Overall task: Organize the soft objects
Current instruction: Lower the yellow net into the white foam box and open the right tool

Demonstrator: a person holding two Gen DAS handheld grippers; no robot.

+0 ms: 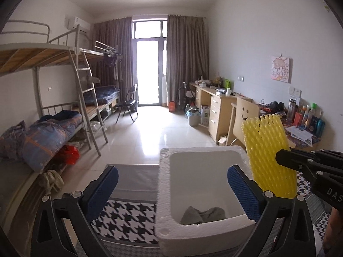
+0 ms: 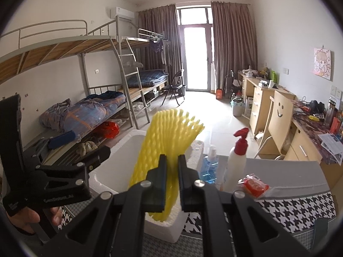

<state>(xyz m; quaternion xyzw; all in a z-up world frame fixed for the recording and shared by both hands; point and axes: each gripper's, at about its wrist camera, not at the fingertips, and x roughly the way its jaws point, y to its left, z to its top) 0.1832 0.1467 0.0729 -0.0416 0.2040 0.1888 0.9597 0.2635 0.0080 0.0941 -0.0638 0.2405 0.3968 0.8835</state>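
A white foam box (image 1: 165,192) stands on the houndstooth table cover; a grey cloth (image 1: 202,214) lies in its bottom. My left gripper (image 1: 171,192) is open and empty, its blue pads either side of the box's near part. My right gripper (image 2: 171,171) is shut on a yellow foam net sleeve (image 2: 169,132), held upright over the box's right rim (image 2: 193,150). In the left wrist view the sleeve (image 1: 268,150) and the right gripper (image 1: 278,156) stand right of the box. The left gripper (image 2: 103,150) shows at the left of the right wrist view.
A white spray bottle with a red top (image 2: 238,160), a blue liquid bottle (image 2: 209,167) and a red packet (image 2: 255,184) stand right of the box. Bunk beds (image 1: 53,117) line the left, desks and a chair (image 1: 242,117) the right.
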